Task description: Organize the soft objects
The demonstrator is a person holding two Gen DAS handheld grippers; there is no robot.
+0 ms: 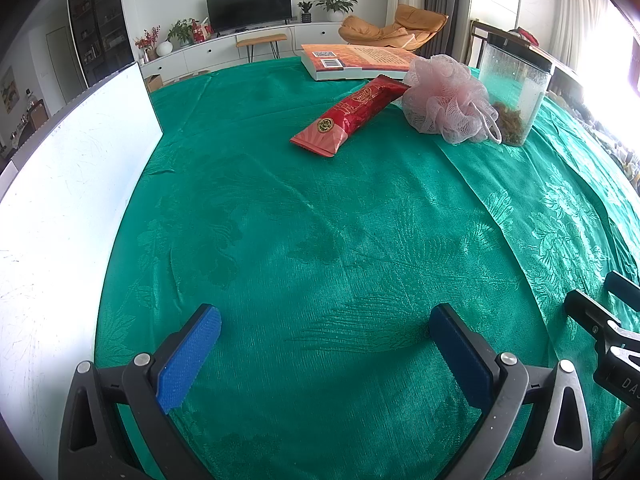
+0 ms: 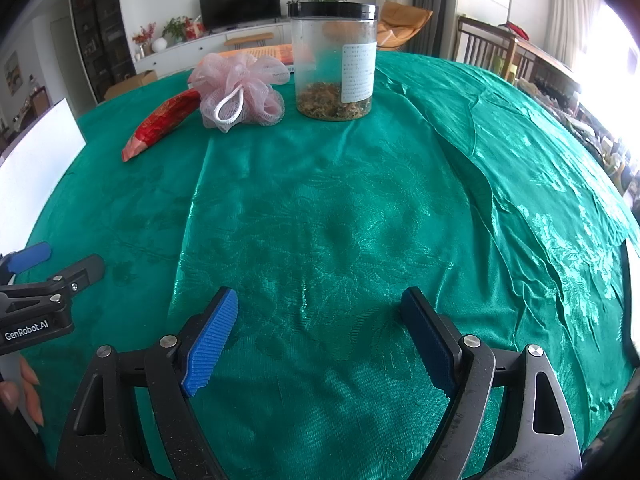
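White board stands upright at the left edge of the table, which is covered in a green patterned cloth. Left gripper hovers low over bare cloth, jaws wide apart, nothing between the blue pads; in the right wrist view it shows at the far left edge, with a person's fingertips on its handle below. Right gripper sits beside it over the cloth, jaws likewise spread wide, holding nothing; the left wrist view catches only its black fingers at the right edge. Task items are all at the far side of the table, well clear of both grippers. Left to right there: red snack packet lying flat, angled toward the back right, its far end touching or tucked under the pink mesh bath pouf. Pouf rests on the cloth with its white cord loop facing the right gripper. Just beside the pouf on its right stands a clear plastic jar, upright, black lid on, white label on its side, a layer of dried brownish bits at the bottom. Behind the packet and pouf lies an orange-covered book, flat near the far table edge. Cloth is rumpled in ridges on the right side.
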